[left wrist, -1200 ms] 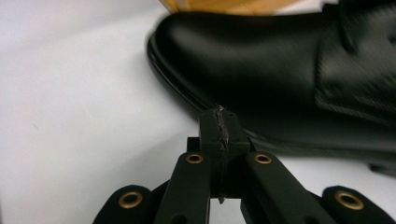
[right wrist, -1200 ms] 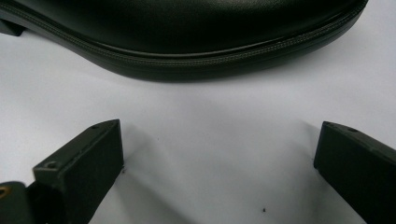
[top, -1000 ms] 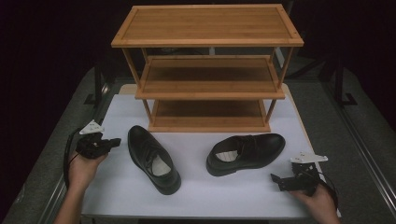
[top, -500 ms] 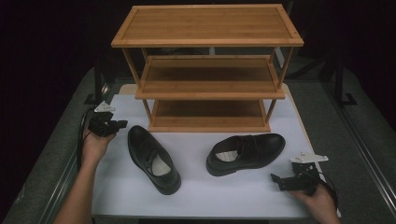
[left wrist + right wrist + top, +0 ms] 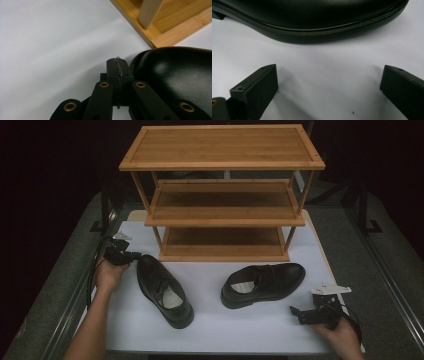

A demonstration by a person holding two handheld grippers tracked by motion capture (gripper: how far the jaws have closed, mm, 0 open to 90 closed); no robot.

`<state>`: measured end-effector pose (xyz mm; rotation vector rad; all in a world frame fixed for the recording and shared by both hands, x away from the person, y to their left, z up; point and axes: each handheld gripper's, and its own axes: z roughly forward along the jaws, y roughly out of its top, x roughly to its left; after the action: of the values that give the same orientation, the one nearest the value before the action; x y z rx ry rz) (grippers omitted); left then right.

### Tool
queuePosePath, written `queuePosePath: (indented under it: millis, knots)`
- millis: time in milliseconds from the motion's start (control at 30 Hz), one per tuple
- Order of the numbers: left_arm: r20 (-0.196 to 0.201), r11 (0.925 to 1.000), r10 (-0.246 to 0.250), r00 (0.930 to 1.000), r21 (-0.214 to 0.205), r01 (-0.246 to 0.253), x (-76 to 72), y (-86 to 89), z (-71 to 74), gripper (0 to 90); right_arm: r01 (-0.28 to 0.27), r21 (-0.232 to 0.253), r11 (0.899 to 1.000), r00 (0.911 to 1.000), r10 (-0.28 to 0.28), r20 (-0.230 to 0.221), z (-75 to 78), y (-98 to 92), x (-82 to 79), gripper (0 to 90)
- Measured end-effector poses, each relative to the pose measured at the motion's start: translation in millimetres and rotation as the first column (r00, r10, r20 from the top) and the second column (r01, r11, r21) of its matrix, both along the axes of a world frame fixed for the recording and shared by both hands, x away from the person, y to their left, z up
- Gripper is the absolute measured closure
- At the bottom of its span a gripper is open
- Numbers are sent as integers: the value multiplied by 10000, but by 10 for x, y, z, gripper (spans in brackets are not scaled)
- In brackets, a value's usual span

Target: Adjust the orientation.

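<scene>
Looking down from the high view, the left gripper [image 5: 131,255] now sits at the toe end of the left shoe [image 5: 164,290], having travelled up the left edge of the white table [image 5: 210,330] from a spot nearer the person a second ago. The right shoe [image 5: 263,284] lies on its side, and both shoes rest in front of the wooden rack [image 5: 222,205], whose shelves are bare. The right gripper [image 5: 306,314] has kept its place near the table's front right corner.

From the left gripper view, its jaws are pressed together with nothing between them, tips just beside the shoe's glossy toe [image 5: 175,72], a rack foot [image 5: 150,11] behind. That suggests a nudge or reposition rather than a pinch.

From the right gripper view, the jaws stand spread wide, apart from the shoe's sole edge [image 5: 312,27].
</scene>
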<state>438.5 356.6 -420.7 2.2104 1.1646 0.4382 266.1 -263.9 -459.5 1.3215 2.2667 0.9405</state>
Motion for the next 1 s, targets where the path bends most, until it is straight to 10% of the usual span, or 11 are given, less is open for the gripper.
queuePosePath:
  millis: [1000]
  knots:
    - [216, 9937, -1070, 9940, -302, 1076, -398, -496, -25, 900, -3, -14, 10000, 10000, 3, 8, 0, 1, -1, 11]
